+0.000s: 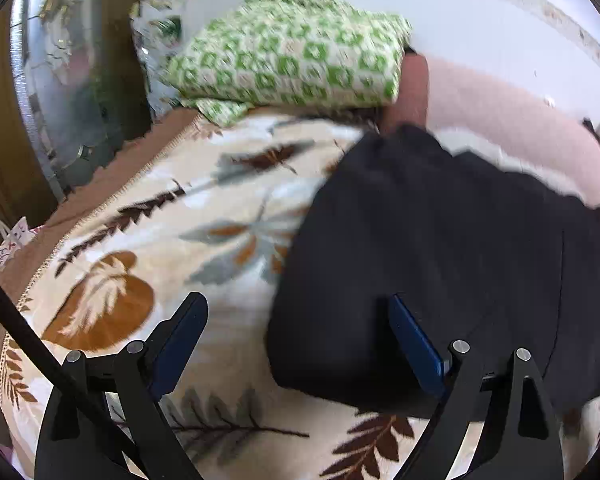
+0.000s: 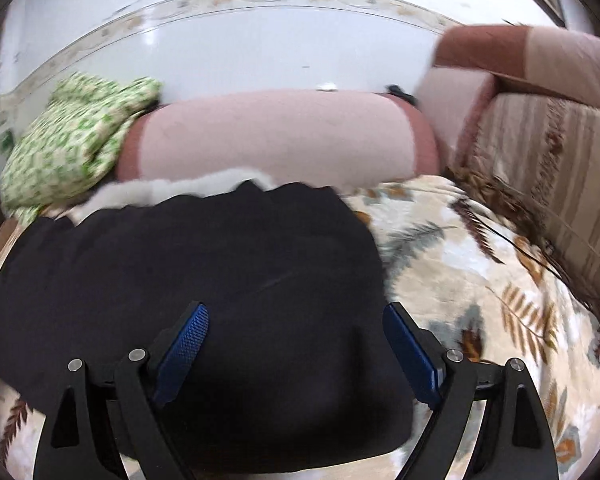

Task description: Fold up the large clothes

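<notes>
A large black garment (image 1: 440, 248) lies spread flat on a leaf-patterned blanket (image 1: 148, 216). In the left wrist view my left gripper (image 1: 296, 312) stands open above the garment's near left corner, one blue pad over the blanket and the other over the cloth, with nothing between them. In the right wrist view the black garment (image 2: 204, 264) fills the middle, and my right gripper (image 2: 296, 320) hovers open over its near right part. Neither gripper holds any cloth. Both views are blurred by motion.
A green-and-white patterned pillow (image 1: 292, 56) rests at the back left, also visible as the pillow (image 2: 72, 140) in the right view. A pink bolster (image 2: 280, 136) lies behind the garment along a white wall. A striped sofa cushion (image 2: 552, 168) stands at the right.
</notes>
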Demonstrator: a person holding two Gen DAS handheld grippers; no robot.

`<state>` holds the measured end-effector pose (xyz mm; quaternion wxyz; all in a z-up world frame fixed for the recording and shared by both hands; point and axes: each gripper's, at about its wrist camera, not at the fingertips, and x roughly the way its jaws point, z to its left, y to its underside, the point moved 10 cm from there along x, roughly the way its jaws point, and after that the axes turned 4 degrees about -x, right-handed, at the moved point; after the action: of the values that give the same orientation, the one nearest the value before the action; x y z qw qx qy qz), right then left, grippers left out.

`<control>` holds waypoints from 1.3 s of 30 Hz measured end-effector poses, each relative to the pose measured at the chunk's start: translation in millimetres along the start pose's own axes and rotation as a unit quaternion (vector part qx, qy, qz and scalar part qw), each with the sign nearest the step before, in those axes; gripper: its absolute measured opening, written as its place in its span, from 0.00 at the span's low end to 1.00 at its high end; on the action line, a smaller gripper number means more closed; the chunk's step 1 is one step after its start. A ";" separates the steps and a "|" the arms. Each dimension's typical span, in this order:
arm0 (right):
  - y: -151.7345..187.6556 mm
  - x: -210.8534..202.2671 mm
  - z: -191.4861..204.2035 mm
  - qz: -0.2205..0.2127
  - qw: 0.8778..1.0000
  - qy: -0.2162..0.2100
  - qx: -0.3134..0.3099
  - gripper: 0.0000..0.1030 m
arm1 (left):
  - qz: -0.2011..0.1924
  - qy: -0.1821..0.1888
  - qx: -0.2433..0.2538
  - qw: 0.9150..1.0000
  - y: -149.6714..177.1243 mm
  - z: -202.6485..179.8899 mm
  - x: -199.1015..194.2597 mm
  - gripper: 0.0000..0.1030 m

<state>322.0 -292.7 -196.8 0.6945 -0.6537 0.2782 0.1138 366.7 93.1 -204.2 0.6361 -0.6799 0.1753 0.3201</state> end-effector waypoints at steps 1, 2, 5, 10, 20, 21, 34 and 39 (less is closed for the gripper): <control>2.6 1.7 6.9 0.004 1.000 -0.004 -0.007 0.89 | 0.006 -0.003 0.003 1.000 2.9 -0.9 4.3 0.89; 7.7 5.3 14.6 0.012 1.000 -0.007 -0.016 0.89 | 0.006 -0.005 0.003 1.000 4.5 -2.2 6.4 0.89; 21.1 18.9 24.1 0.040 0.999 -0.012 -0.025 0.89 | 0.008 -0.010 0.014 1.000 6.8 -5.3 9.6 0.89; 19.0 16.8 19.2 0.039 0.999 -0.025 -0.010 0.89 | -0.010 -0.017 0.019 1.000 3.1 -5.4 -2.5 0.88; 7.9 -4.8 18.2 0.015 1.000 -0.016 -0.014 0.89 | -0.027 -0.009 0.030 0.999 2.1 -10.5 -28.1 0.88; 7.9 -6.8 18.1 0.015 1.000 -0.015 -0.015 0.89 | -0.030 -0.010 0.031 0.999 1.7 -11.2 -30.6 0.88; 1.0 -30.6 11.0 0.003 1.000 -0.018 0.005 0.89 | -0.100 -0.001 0.048 0.994 -5.5 -24.0 -87.2 0.88; 2.6 -38.7 15.5 -0.001 1.000 -0.021 0.006 0.89 | -0.107 0.007 0.044 0.993 -4.6 -24.6 -97.8 0.88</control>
<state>292.6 -269.4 -178.5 0.7040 -0.6473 0.2639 0.1252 303.2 53.1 -136.6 0.6946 -0.6685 0.1191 0.2375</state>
